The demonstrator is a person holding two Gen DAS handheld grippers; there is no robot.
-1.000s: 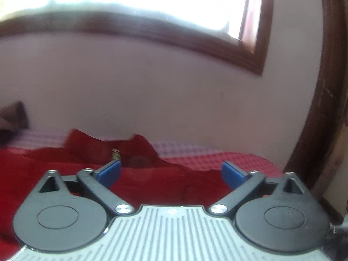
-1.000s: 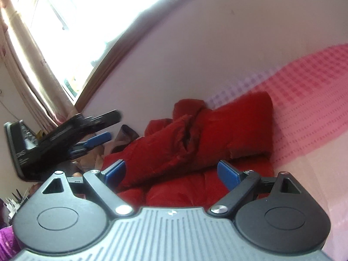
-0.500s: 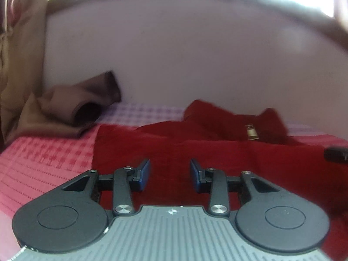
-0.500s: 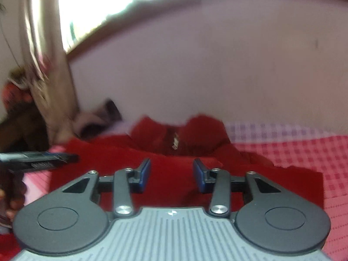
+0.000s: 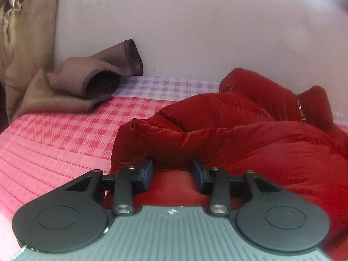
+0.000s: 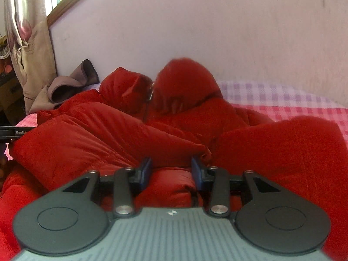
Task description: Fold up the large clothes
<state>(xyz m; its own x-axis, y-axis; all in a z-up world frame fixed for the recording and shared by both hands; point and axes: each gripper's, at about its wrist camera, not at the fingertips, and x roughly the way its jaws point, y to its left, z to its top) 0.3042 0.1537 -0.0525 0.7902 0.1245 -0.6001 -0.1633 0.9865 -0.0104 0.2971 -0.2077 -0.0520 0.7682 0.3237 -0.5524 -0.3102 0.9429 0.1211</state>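
- Left gripper (image 5: pixel 171 173) low centre of left wrist view, pads clamped on a bunched fold of the red padded jacket (image 5: pixel 250 134); fabric fills the gap between the blue pads. Jaws just opened slightly after a fast closing.
- Right gripper (image 6: pixel 171 169) low centre of right wrist view, pinching a jacket (image 6: pixel 108 134) fold too; fabric wedged between pads. Jaws just closing, cloth between them.
- Jacket heaped on the pink checked bedspread (image 5: pixel 65 143), filling centre and right of left view, most of the lower half of right view.
- Hood and collar bunched up near the wall, upper centre of right view; zipper pull (image 5: pixel 301 111) at right edge of left view.
- Brown cloth (image 5: pixel 91 80) crumpled at upper left of left view, against the wall, apart from the jacket.
- Beige curtain (image 6: pixel 28 43) along left edge in both views.
- Other tool's black body (image 6: pixel 13 133) poking in at left edge of right view.
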